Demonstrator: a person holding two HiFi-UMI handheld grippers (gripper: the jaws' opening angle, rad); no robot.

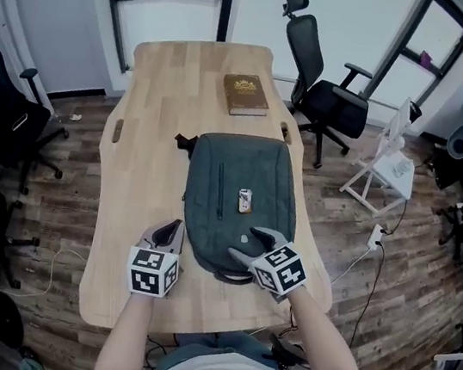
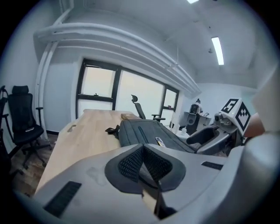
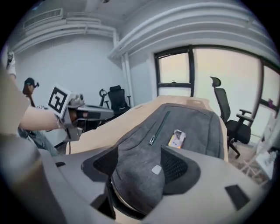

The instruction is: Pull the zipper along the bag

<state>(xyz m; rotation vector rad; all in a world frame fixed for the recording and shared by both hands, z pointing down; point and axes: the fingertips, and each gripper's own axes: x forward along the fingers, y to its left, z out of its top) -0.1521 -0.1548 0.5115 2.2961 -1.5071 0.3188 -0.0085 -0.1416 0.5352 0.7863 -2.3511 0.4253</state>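
Observation:
A grey backpack (image 1: 238,198) lies flat in the middle of the wooden table (image 1: 154,124), its front pocket zipper (image 1: 221,191) running lengthwise beside a small yellow tag (image 1: 245,200). My right gripper (image 1: 249,237) is over the bag's near end, open, with the jaws wide apart. In the right gripper view the bag's near end (image 3: 140,175) shows between the pads without being pressed, and the zipper pull (image 3: 151,141) lies ahead of them. My left gripper (image 1: 174,228) hovers just left of the bag's near corner, shut with its pads (image 2: 131,164) together on nothing.
A brown book (image 1: 246,95) lies at the table's far end beyond the bag. Black office chairs (image 1: 325,90) stand at the back right and along the left (image 1: 5,127). A white stand (image 1: 386,169) and cables are on the floor to the right.

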